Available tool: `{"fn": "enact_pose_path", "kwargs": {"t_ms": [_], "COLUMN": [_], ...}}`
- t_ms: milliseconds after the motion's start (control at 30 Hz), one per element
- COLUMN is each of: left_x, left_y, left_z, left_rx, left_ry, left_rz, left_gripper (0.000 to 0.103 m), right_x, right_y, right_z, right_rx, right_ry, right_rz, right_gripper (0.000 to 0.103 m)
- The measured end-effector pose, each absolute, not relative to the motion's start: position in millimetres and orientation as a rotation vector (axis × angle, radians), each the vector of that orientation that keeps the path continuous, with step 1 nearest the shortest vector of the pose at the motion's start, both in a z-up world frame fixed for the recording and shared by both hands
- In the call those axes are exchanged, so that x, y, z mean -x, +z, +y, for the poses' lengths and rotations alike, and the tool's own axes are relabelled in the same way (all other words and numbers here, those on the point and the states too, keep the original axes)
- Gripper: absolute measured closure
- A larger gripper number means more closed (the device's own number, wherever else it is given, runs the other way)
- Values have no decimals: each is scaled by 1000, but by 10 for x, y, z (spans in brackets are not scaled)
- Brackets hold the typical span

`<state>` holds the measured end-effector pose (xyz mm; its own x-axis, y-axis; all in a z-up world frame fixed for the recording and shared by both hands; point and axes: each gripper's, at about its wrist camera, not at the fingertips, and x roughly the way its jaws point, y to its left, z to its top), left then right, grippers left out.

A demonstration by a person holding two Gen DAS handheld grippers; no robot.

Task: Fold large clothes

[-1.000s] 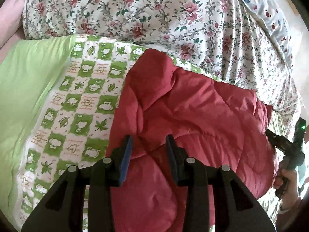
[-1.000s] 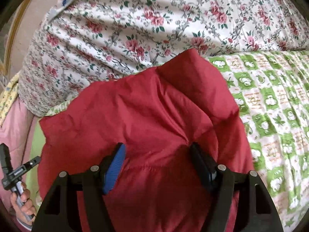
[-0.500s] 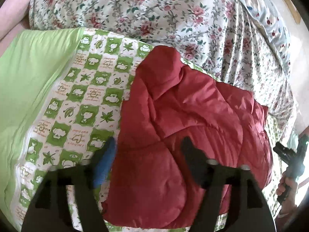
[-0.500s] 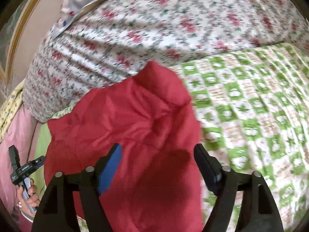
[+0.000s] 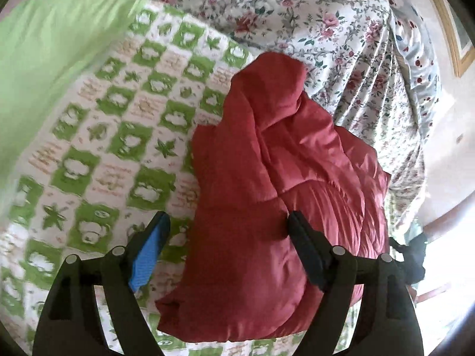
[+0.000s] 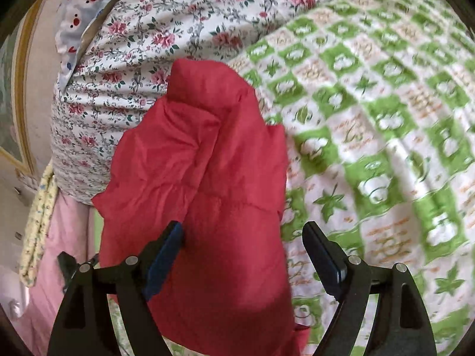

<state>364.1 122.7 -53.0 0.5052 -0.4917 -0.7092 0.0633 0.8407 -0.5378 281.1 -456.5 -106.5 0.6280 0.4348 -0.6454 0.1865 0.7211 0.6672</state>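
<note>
A red padded jacket (image 5: 267, 178) lies folded into a long bundle on the green checked bedspread (image 5: 118, 148), its far end against the floral quilt. My left gripper (image 5: 227, 218) hangs open above the jacket's near left part; its pads do not press on the cloth. In the right wrist view the same jacket (image 6: 202, 163) runs away from me. My right gripper (image 6: 242, 225) stands over its near end with the jaws opening wide and nothing gripped. Part of the other gripper (image 5: 412, 255) shows dark beyond the jacket's right edge.
A floral quilt (image 5: 326, 29) is heaped along the far side of the bed. A plain green sheet (image 5: 44, 44) lies at the left. Pink fabric (image 6: 59, 237) and a yellow patterned edge (image 6: 38, 222) hang at the bed's side. A framed picture (image 5: 454, 29) hangs on the wall.
Both grippers have opened wide and let go of the red cloth, then drawn back. The jacket now lies as a narrower folded bundle.
</note>
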Motion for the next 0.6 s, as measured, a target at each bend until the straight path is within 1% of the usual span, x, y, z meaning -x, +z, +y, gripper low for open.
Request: {"fn": "enact_pose_path", "kwargs": {"t_ms": [233, 400, 467, 500, 533, 567, 600], "left_x": [-3768, -3851, -3855, -3848, -3841, -3824, -3807], "left_y": [-808, -998, -1020, -1014, -1004, -982, -954], "left_z": [1283, 1247, 1204, 1171, 1146, 1121, 1105], "left_rx": [649, 787, 803, 806, 808, 804, 801], "left_ry": [-437, -521, -547, -560, -571, -577, -590], "left_rz": [1044, 1068, 1056, 1049, 1042, 1029, 1017], "left_gripper": [17, 17, 17, 21, 24, 30, 39], "right_x": [-2896, -2937, -2946, -2943, -2941, -2944, -2935], "right_y": [-1233, -1317, -1339, -1347, -1350, -1346, -1341], "right_z": [-4467, -4379, -4380, -4386, -4387, -4385, -4388], "right_rx": [-851, -895, -920, -937, -943, -946, -949], "right_ry": [234, 279, 286, 293, 299, 304, 312], "right_rz": [937, 946, 947, 946, 949, 951, 951], "right_gripper": [14, 14, 17, 19, 25, 33, 38]}}
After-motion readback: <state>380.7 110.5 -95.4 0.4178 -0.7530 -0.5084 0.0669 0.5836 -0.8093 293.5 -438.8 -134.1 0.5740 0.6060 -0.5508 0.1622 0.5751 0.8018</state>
